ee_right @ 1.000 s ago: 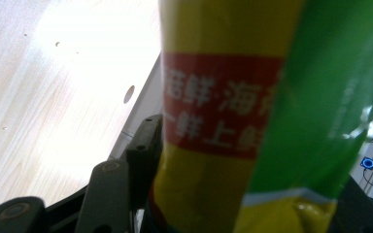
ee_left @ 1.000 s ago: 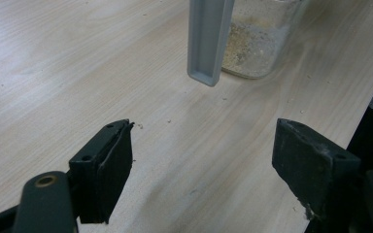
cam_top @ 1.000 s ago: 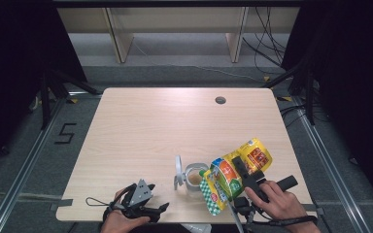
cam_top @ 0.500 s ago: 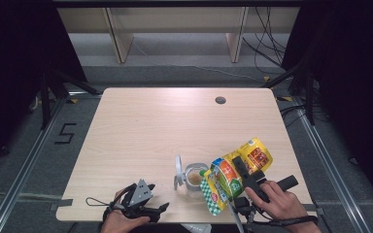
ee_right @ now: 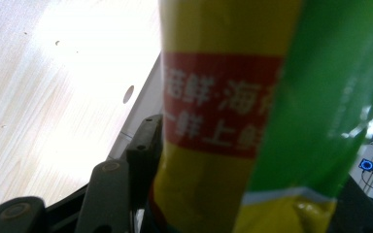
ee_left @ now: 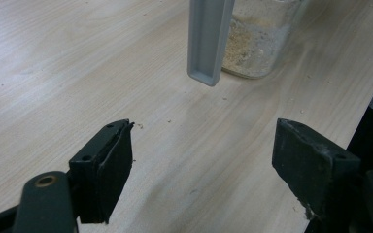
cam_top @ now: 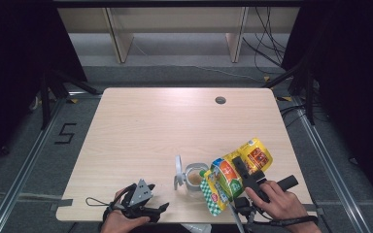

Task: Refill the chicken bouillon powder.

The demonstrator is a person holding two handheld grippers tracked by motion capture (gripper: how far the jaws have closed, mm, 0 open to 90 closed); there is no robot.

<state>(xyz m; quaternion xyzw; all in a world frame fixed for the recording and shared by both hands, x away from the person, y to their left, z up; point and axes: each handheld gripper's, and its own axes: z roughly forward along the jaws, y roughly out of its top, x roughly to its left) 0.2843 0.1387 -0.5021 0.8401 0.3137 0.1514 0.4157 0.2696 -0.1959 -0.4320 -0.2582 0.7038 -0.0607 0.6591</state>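
While my right gripper (cam_top: 239,171) clamps the yellow-and-green pouch (cam_top: 233,174) across its middle, I log that pouch tilted above the near right part of the worktop (cam_top: 150,126), its lower checked end hanging just beside the mouth of the clear jar (cam_top: 194,178). I list the jar as standing on the worktop with pale powder in its bottom and its grey lid (cam_top: 178,171) swung up on the left side. My left gripper (cam_top: 143,206) rests at the near edge, jaws wide and empty, pointed toward the jar.
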